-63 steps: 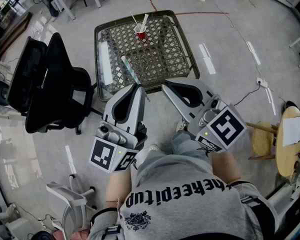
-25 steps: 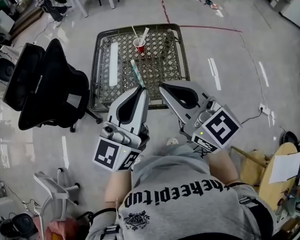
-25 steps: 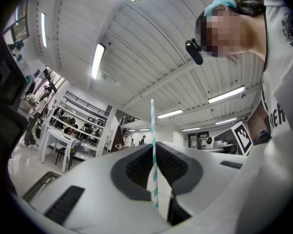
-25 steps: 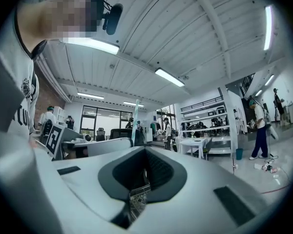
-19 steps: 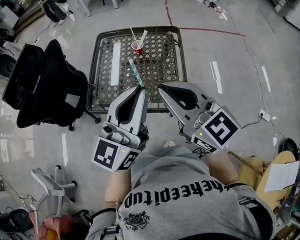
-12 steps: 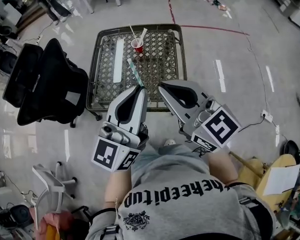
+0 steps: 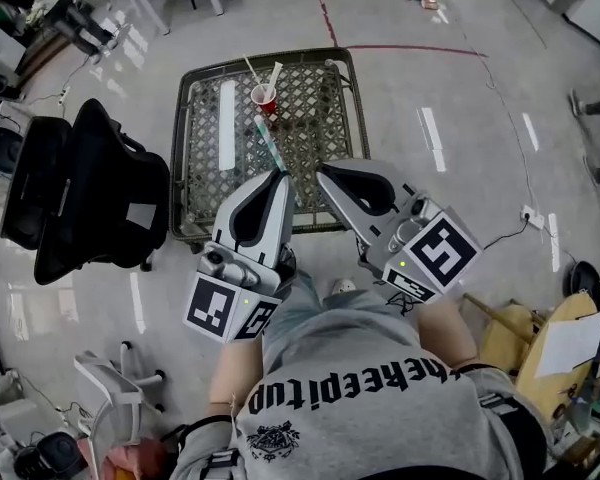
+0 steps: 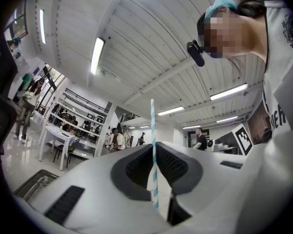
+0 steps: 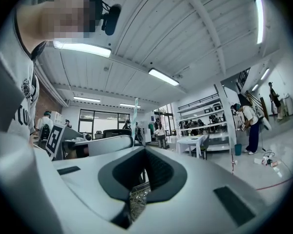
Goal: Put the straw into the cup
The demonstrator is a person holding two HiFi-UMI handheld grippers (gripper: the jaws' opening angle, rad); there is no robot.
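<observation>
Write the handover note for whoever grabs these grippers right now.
Left gripper: shut on the striped straw, which points towards the table.
Right gripper: shut, empty.
Red cup: upright on the mesh table ahead, with two other straws in it.
Done: striped straw is in hand.
Left: carry it to the cup and drop it in.
</observation>
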